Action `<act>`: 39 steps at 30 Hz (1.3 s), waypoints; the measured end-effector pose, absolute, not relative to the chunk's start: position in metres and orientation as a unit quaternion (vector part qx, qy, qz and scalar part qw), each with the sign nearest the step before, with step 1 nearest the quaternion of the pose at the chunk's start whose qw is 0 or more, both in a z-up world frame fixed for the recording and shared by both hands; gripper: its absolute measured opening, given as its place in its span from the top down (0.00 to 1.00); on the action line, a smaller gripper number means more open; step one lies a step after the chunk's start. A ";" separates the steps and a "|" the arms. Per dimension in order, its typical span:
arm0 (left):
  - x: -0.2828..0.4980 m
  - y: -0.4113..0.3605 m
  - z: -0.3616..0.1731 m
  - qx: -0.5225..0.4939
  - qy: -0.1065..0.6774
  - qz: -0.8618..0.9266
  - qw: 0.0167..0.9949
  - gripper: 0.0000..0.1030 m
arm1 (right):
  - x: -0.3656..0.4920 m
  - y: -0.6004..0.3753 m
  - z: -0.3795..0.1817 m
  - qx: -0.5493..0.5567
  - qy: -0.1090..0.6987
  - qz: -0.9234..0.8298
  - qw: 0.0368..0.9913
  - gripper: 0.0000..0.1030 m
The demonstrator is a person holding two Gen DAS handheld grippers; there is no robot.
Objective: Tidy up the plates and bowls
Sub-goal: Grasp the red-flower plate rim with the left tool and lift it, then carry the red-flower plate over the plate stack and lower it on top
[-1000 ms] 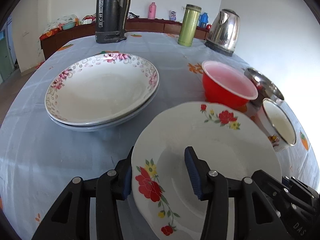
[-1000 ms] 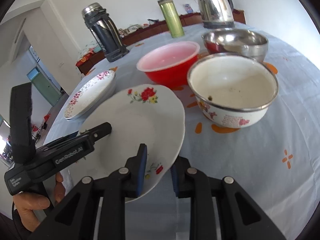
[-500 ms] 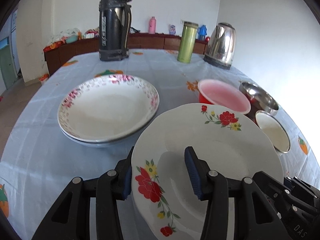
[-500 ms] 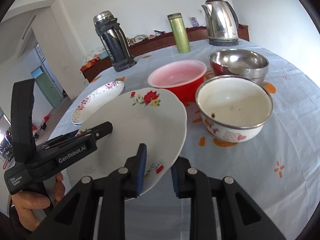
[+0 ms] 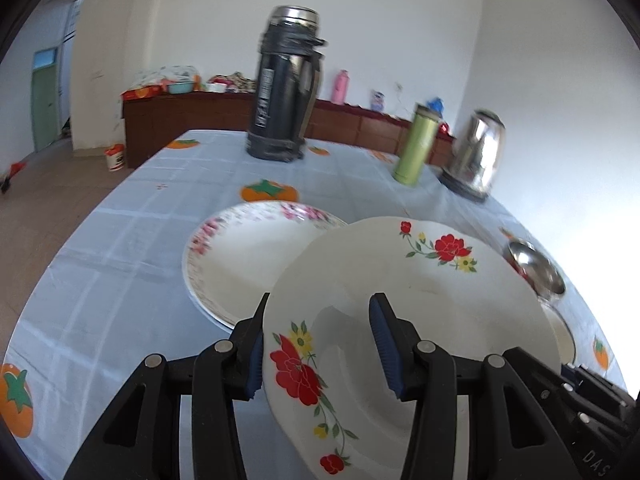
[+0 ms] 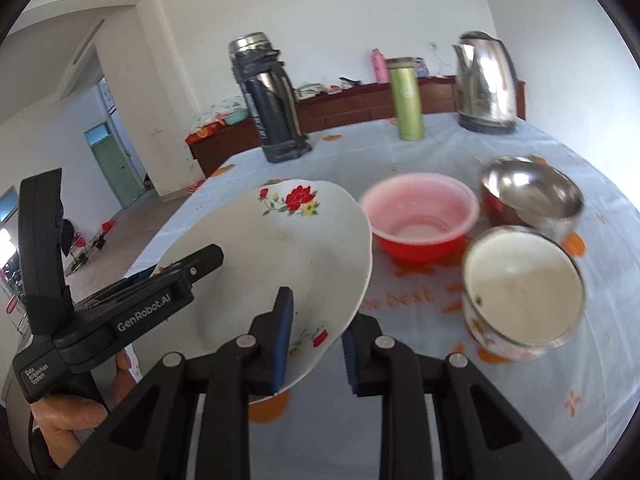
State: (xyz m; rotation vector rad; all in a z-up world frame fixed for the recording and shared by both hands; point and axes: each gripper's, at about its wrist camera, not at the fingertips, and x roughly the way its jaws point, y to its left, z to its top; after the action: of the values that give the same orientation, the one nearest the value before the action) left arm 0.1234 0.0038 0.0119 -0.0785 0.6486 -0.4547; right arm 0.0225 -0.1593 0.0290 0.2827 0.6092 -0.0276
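Observation:
A white plate with red flowers [image 5: 416, 292] hangs tilted above the table, held from two sides. My left gripper [image 5: 320, 346] is shut on its near-left rim, one pad under the edge and one inside the dish. My right gripper [image 6: 316, 348] is shut on the plate [image 6: 280, 248] at its near rim. A stack of pink-flowered plates [image 5: 248, 264] lies just behind and left of the held plate, which covers its right edge. A red bowl [image 6: 420, 220], a steel bowl [image 6: 532, 192] and a white enamel bowl [image 6: 520, 288] stand to the right.
A dark thermos [image 5: 286, 88], a green bottle [image 5: 414, 144] and a steel kettle [image 5: 476, 156] stand at the table's far side. A brown sideboard [image 5: 192, 120] runs along the back wall. A hand [image 6: 68, 416] holds the left gripper's handle.
Both grippers have lifted the flowered plate higher and carried it toward the pink-flowered stack, whose right edge it now covers. The grips have not changed.

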 end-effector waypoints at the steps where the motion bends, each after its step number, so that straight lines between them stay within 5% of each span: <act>1: 0.126 0.008 0.013 -0.043 0.315 -0.217 0.923 0.52 | 0.026 -0.157 0.029 0.138 0.299 -0.010 0.944 0.77; 39: 0.181 0.046 0.000 -0.062 0.298 -0.084 0.949 0.52 | 0.123 -0.117 0.019 0.127 0.295 0.038 0.946 0.75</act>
State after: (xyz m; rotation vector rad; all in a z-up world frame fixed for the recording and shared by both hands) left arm 0.1812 0.0463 -0.0002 -0.1265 0.6067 -0.1716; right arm 0.1234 -0.1168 0.0194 0.2583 0.6008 0.0779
